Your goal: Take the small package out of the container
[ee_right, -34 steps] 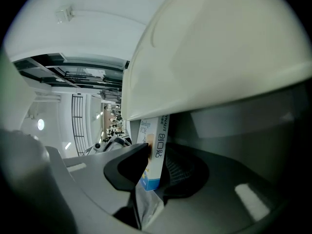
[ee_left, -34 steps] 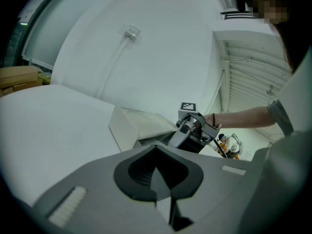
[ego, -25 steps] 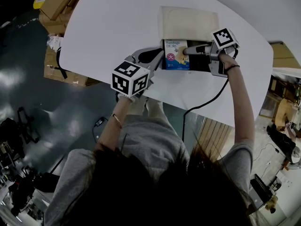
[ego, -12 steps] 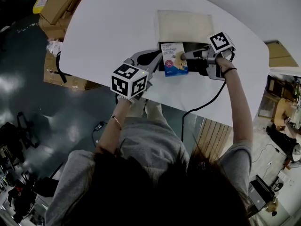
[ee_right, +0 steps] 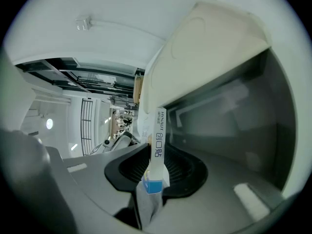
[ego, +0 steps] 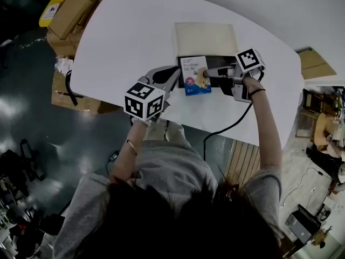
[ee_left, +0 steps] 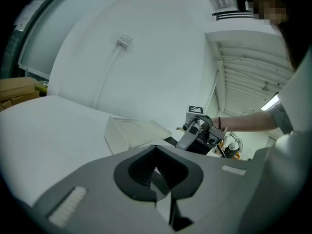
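The white table (ego: 118,36) lies bare to the left and on the far side, with wide room to pass there. Beyond the black container (ego: 222,62) the cream lid (ego: 205,38) lies folded back and takes up that stretch. At the container's left end the left gripper (ego: 175,74) sits close to the small package (ego: 195,75) clamped in the right gripper (ego: 206,73), leaving only a narrow gap. A cable (ego: 237,120) trails over the near edge. Cardboard boxes (ego: 70,15) crowd the floor at the left.

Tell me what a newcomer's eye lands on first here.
The blue-and-white small package stands out, pinched upright in the right gripper over the white table. Just behind it sits the black container, its pale lid lying open on the far side.
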Motion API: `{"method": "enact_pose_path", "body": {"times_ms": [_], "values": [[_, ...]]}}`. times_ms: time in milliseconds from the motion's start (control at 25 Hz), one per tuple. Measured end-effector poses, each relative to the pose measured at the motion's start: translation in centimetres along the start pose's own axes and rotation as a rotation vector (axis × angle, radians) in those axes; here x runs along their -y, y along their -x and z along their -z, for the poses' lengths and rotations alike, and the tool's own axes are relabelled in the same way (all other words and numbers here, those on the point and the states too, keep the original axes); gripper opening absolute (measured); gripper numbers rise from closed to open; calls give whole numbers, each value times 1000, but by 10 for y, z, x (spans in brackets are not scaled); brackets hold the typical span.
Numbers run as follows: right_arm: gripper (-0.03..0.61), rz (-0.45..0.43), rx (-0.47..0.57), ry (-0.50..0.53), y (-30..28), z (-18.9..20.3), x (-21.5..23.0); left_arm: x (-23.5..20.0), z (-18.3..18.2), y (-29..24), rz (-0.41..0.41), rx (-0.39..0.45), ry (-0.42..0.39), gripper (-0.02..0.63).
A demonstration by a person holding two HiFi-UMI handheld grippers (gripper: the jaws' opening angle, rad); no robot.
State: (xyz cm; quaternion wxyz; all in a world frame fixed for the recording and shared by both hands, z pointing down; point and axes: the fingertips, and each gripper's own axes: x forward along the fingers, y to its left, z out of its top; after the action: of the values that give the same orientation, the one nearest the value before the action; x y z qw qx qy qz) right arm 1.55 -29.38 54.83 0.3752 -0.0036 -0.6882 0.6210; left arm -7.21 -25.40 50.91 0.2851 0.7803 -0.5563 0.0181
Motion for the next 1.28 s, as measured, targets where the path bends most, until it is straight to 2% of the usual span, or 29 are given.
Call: {"method": "enact_pose_path", "body": {"times_ms": [480, 680, 1280], "values": [[112, -23, 224, 137, 28, 17, -35, 22, -13, 24, 11, 47, -47, -14], [110, -68, 340, 200, 41, 21, -57, 33, -25, 32, 15, 69, -73, -14], [106, -45, 650, 361, 89, 30, -90, 58, -59, 33, 25, 132, -155, -14]]}}
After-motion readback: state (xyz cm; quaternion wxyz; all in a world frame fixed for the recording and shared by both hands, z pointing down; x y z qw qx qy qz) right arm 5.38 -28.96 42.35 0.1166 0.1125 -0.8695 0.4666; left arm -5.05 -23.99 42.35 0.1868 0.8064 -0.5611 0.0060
